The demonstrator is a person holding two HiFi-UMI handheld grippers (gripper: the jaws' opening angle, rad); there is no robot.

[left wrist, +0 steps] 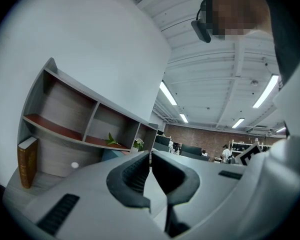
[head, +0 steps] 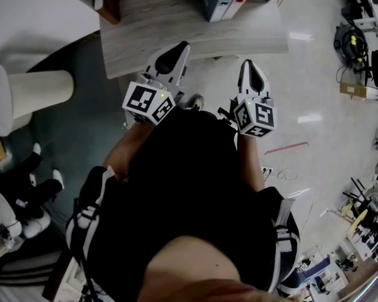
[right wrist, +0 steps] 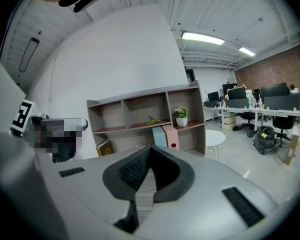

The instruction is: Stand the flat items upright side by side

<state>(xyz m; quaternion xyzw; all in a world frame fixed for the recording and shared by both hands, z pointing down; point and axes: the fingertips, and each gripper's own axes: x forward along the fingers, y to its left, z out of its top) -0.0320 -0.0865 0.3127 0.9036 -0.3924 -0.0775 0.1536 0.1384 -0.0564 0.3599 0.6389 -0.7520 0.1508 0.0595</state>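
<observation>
The blue file box [right wrist: 159, 137] and the pink file box [right wrist: 171, 136] stand upright in the bottom level of the shelf [right wrist: 145, 96]. They touch side by side, just under the board that carries a potted plant [right wrist: 181, 117]. A brown book [right wrist: 104, 148] stands in the same bottom level toward the shelf's left end, well apart from the two boxes. Whether it leans cannot be told. A green leafy sprig [right wrist: 152, 120] lies on the middle board of the shelf, above the blue file box. A round white table [right wrist: 214, 136] stands on the floor just off the shelf's right end.

The left gripper [head: 182, 45] points toward the shelf with its jaws pressed together and nothing between them. The right gripper [head: 247, 62] is beside it and also faces the shelf, with its jaws closed and empty. In the gripper views, both are short of the shelf and touch none of the things on it.
</observation>
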